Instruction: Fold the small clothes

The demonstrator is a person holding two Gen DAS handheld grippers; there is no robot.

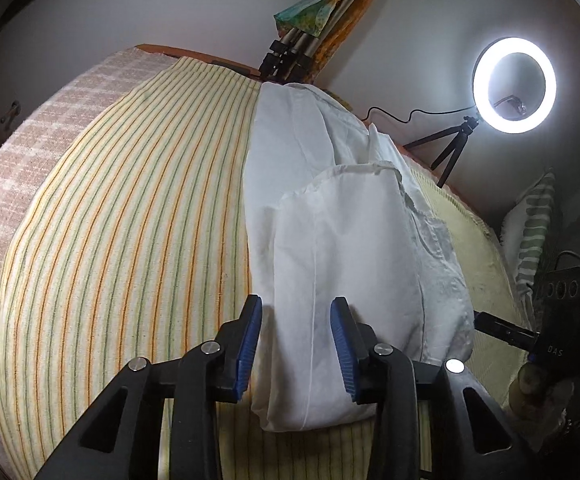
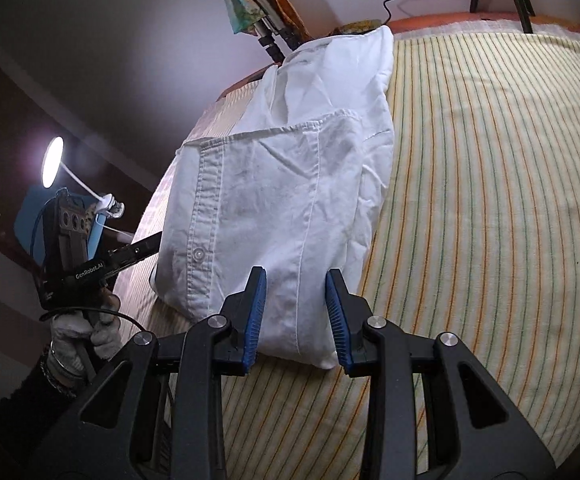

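While we look along the left gripper (image 1: 296, 344), its blue pads (image 1: 249, 344) stand apart with the near end of the white shirt (image 1: 330, 240) lying between them; we see a gap at each pad, so nothing is pinched. The shirt lies in a long folded strip on the striped bedspread (image 1: 109, 220), running from six o'clock up toward twelve, with a folded panel on top and looser layers spilling toward three o'clock. A ring light (image 1: 514, 85) glows at two o'clock, beyond the bed's edge.

Through the right wrist view, the right gripper (image 2: 297, 316) also holds its jaws parted, straddling the shirt's near edge without pressing it. The button placket (image 2: 205, 216) runs down the side toward nine o'clock, a button (image 2: 198, 255) showing low on it. At eight o'clock a gloved hand (image 2: 77, 332) holds the other gripper beside the bed.

We judge the cloth light, thin and limp: it will sag and slide between layers if lifted by one layer only. The best hold looks to be the near folded edge, pinching all layers together, one gripper at each corner, away from the stiffer placket.
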